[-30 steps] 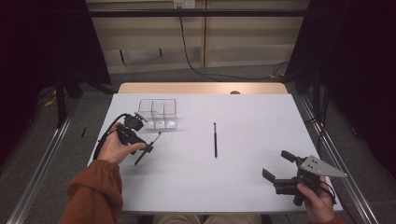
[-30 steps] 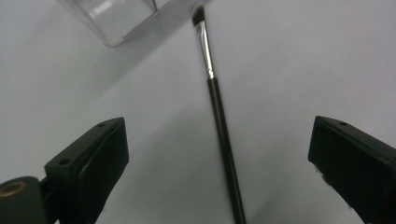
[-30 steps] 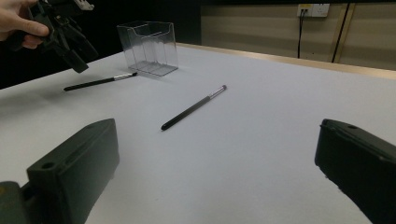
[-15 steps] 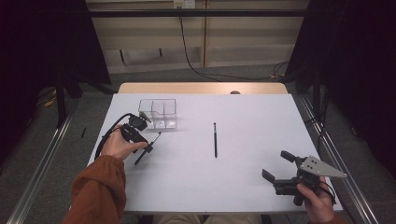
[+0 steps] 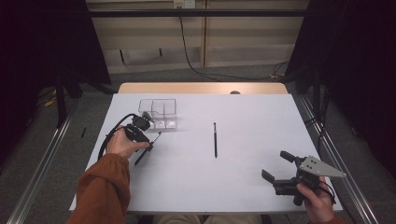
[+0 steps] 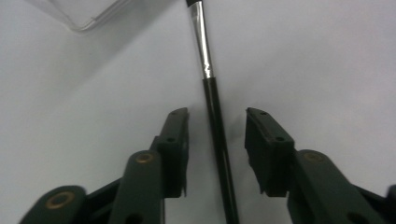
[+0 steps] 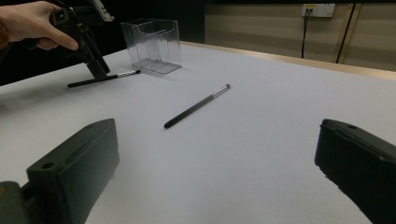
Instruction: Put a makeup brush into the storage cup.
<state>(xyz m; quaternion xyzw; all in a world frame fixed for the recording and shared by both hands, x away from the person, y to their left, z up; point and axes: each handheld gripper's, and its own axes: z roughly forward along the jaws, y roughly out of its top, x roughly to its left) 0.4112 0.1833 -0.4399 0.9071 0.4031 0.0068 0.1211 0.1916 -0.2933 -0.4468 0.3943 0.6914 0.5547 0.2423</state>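
A thin black brush with a silver ferrule [image 5: 141, 157] [image 6: 212, 98] [image 7: 102, 79] lies on the white table beside a clear plastic box [image 5: 158, 100] [image 7: 152, 44]. My left gripper [image 5: 145, 141] [image 6: 216, 116] [image 7: 95, 70] points down over it. Its jaws have just been closing with the brush handle between them, and a gap still shows on each side. A second black brush [image 5: 215, 140] [image 7: 196, 106] lies at mid-table. My right gripper [image 5: 276, 164] [image 7: 215, 154] stands open near the front right, holding nothing.
The white table [image 5: 233, 191] has a wooden strip along its far edge. A corner of the clear box [image 6: 88, 11] sits just beyond the left gripper's jaws. Dark curtains and metal rails flank both sides.
The left hand has shifted only slightly over the brush. The right gripper has stayed where it was.
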